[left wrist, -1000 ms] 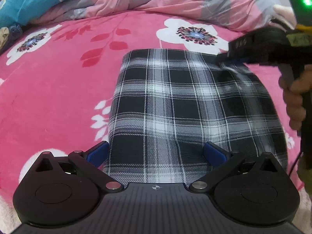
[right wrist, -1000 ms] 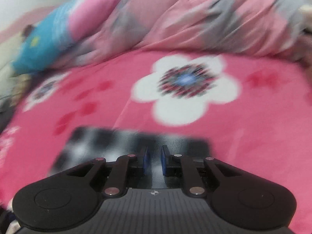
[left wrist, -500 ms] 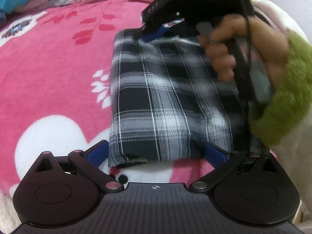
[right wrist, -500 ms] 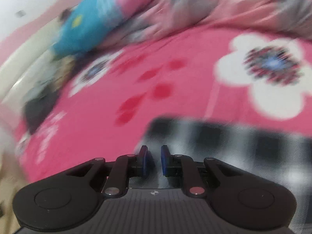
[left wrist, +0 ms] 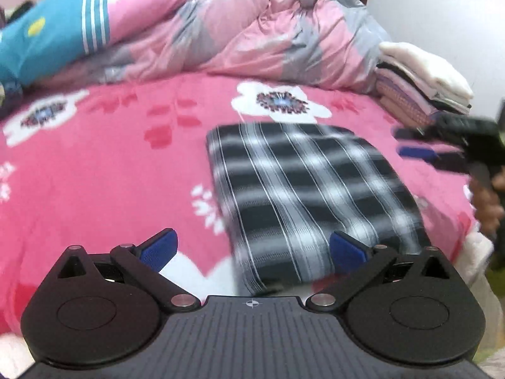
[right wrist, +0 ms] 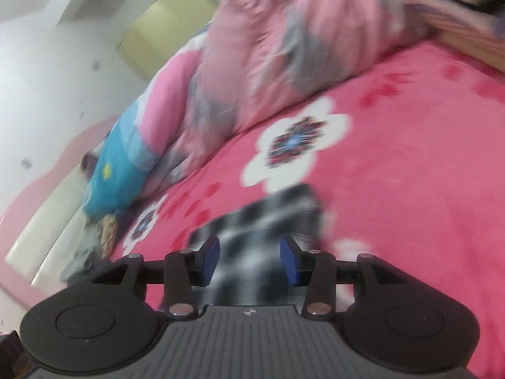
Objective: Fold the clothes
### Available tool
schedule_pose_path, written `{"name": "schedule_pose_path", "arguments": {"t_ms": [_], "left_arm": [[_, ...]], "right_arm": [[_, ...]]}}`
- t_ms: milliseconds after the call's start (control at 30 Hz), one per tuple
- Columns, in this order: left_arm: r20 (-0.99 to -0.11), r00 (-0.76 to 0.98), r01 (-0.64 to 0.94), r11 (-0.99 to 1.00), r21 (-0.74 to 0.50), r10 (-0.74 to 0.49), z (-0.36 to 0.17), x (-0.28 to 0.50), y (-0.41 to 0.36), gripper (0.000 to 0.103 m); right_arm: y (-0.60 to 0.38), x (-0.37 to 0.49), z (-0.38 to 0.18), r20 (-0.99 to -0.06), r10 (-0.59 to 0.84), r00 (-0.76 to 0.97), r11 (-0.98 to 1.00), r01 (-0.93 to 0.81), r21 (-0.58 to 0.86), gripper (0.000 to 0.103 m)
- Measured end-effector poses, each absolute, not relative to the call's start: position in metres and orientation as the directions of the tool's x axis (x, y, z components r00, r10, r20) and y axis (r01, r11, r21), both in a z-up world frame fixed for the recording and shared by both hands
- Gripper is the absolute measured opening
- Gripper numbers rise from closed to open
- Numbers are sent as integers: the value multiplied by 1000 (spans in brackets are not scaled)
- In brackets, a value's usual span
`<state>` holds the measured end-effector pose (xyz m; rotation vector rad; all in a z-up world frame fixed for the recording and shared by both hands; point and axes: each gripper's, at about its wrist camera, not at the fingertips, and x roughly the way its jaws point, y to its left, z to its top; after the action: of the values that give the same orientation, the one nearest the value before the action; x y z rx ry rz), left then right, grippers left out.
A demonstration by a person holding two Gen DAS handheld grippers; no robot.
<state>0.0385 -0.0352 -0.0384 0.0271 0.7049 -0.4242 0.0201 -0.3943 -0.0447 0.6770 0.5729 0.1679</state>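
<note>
Plaid garment (left wrist: 312, 195), black and white, lies folded into a flat rectangle on the pink floral bedspread (left wrist: 110, 170), resting clear of both my tools. My left gripper (left wrist: 252, 248) is spread wide with nothing between its blue pads (left wrist: 159, 248); the near edge of the fold sits just ahead of it, toward one o'clock. My right gripper (right wrist: 249, 262) is also parted, moderately, and grips nothing; in its own blurred view the plaid shows beyond the gap at twelve o'clock. From the left view that right tool (left wrist: 454, 148) hovers at three o'clock, beside the garment's far right corner and not touching it. A rumpled pink-and-grey quilt (left wrist: 252, 31) fills twelve o'clock. A stack of folded clothes (left wrist: 419, 85) stands at two o'clock.
</note>
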Motion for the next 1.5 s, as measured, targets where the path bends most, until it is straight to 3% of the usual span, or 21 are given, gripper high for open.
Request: {"name": "schedule_pose_path", "arguments": {"t_ms": [33,100,267,567,867,1233,1500], "left_arm": [[-633,682,384,916,-116,-367,-38,41,-38,103],[-630,685,379,917,-122,-367,-39,47,-43,103],[-627,663,363,908,-208,-409,-46,60,-51,103],[-682,637,282,932,-229,-360,-57,76,-53,103],[-666,652,230,931,-283,-363,-58,92,-36,103],[-651,644,179,906,-384,-403,-65,101,-25,103],[-641,670,166,917,-362,-374,-64,99,-22,103]], "right_arm": [[-398,15,-51,-443,315,839,768,49,638,50],[-406,7,-66,-441,309,843,745,73,663,64],[-419,-2,-82,-449,308,839,730,94,677,72],[-426,-9,-99,-428,332,841,725,63,686,78],[-416,-5,-99,-402,368,839,748,-11,663,100],[-418,-7,-101,-387,385,838,738,-27,674,102],[-419,-7,-101,-385,387,838,738,-30,674,102]]}}
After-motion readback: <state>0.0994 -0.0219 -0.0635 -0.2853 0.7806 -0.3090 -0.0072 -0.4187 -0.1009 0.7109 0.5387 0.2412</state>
